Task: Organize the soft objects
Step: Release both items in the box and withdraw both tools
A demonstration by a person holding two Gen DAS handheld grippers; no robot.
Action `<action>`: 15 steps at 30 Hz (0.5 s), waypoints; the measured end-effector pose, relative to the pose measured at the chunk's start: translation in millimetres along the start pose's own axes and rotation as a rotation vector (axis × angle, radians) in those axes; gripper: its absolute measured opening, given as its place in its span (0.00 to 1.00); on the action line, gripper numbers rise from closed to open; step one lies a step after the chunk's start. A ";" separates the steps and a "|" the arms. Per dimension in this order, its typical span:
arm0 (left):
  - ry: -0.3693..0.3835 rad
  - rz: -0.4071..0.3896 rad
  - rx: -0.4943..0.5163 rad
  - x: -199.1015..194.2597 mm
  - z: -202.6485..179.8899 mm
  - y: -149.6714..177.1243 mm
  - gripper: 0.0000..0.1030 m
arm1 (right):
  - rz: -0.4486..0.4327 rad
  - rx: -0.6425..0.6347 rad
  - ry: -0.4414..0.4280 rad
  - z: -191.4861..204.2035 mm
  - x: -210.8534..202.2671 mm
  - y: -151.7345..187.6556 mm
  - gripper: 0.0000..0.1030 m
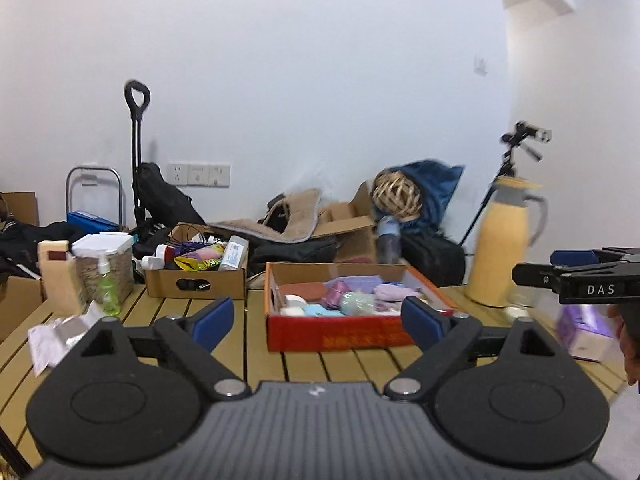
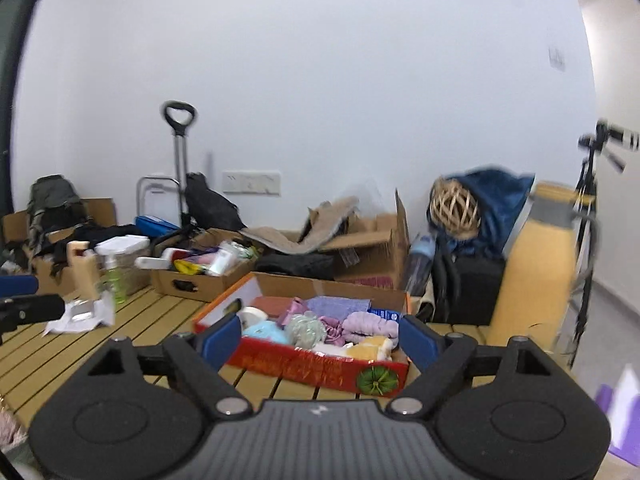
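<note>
Both tools were spread wide with nothing in them: left tool (image 1: 318,318) and right tool (image 2: 314,336) hung above the slatted bench (image 1: 256,356). The red box (image 1: 340,334) of soft stuff sat dead ahead at 12 o'clock, yellow jug (image 1: 502,248) off around 2 o'clock

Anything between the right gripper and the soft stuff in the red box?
Nothing visible. The right gripper has open, empty jaws, and only bare slatted table lies before the red box of soft items.
</note>
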State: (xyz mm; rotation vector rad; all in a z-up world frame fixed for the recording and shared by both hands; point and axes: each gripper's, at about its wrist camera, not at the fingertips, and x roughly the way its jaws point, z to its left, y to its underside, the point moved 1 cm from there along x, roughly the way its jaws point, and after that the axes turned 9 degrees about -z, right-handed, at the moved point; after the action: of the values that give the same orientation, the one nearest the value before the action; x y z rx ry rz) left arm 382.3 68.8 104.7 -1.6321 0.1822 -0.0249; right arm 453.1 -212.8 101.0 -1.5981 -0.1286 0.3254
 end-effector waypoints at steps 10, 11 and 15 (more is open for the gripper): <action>-0.174 -0.102 -0.046 -187.1 -15.0 52.6 1.00 | -0.086 0.045 -0.017 36.6 -184.7 50.2 0.94; -0.181 -0.105 -0.042 -199.9 -17.8 56.4 1.00 | -0.090 0.053 -0.010 41.5 -198.5 58.1 0.94; -0.192 -0.099 0.017 -247.7 -42.4 77.1 1.00 | -0.078 0.039 -0.015 65.7 -256.5 93.2 0.94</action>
State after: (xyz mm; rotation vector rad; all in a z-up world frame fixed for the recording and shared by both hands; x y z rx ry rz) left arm 124.7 55.3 54.6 -1.6149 -0.0465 0.0545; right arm 179.5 -227.2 40.1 -1.5484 -0.1949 0.2776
